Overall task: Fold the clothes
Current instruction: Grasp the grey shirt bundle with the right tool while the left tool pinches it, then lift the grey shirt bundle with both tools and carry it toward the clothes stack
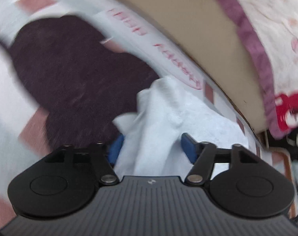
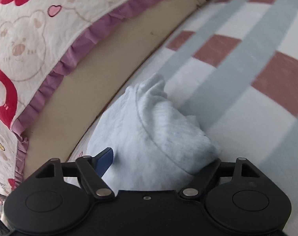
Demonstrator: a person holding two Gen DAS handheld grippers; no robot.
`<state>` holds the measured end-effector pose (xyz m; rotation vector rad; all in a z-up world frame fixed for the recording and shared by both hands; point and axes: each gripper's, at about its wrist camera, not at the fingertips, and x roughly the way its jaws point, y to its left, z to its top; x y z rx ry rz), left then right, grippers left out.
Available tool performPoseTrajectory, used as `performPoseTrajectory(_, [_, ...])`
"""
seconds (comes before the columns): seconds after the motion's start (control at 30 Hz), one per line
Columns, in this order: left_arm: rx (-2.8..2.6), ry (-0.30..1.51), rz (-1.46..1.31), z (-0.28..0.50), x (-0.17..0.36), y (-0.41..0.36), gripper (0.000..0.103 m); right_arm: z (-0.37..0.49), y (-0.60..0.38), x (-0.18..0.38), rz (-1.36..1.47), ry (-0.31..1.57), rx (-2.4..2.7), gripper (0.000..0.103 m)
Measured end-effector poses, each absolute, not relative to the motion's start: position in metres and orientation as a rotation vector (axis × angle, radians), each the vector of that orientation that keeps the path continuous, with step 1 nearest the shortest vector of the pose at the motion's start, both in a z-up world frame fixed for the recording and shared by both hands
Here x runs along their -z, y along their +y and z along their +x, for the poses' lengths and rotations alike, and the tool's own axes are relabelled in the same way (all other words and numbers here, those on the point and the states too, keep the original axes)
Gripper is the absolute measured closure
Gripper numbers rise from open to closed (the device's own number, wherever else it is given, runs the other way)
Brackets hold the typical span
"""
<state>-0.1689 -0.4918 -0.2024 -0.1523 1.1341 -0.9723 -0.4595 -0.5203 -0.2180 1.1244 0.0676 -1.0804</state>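
2 tools gather a white garment on a checked bed sheet.

Left wrist view: the left tool (image 1: 151, 147) stands partly open, bunched white garment (image 1: 160, 114) between its blue pads (image 1: 189, 146), a dark purple cloth (image 1: 70, 74) at far left. Right wrist view: the right tool (image 2: 160, 161) stands partly open around the white garment (image 2: 149, 129), which lies on the checked bed sheet (image 2: 247, 78) beside a ruffled quilt (image 2: 31, 39).

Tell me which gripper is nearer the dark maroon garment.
Left. The left gripper straddles white cloth right beside the dark maroon garment; the right gripper's view shows only pale grey fabric, no maroon.
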Motion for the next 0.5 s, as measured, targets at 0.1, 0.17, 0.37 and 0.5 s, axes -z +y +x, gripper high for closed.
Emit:
performPoseTrajectory(0.1, [0.994,1.104,-0.105,-0.171,0.194,-0.497,0.072,-0.463,-0.526,0.213,1.072,0.104,1.013,0.058])
performPoseTrajectory(0.17, [1.007,1.062,-0.068,-0.177,0.184,-0.497,0.078,-0.463,-0.525,0.198,0.997,0.125,0.979,0.062])
performPoseTrajectory(0.37, [1.017,0.985,-0.087,-0.188,0.147,-0.486,0.08,-0.46,-0.524,0.145,0.823,0.109,0.872,0.066])
performPoseTrajectory(0.5, [1.025,0.964,-0.16,-0.187,0.121,-0.468,0.08,-0.46,-0.519,0.112,0.795,0.098,0.813,0.066])
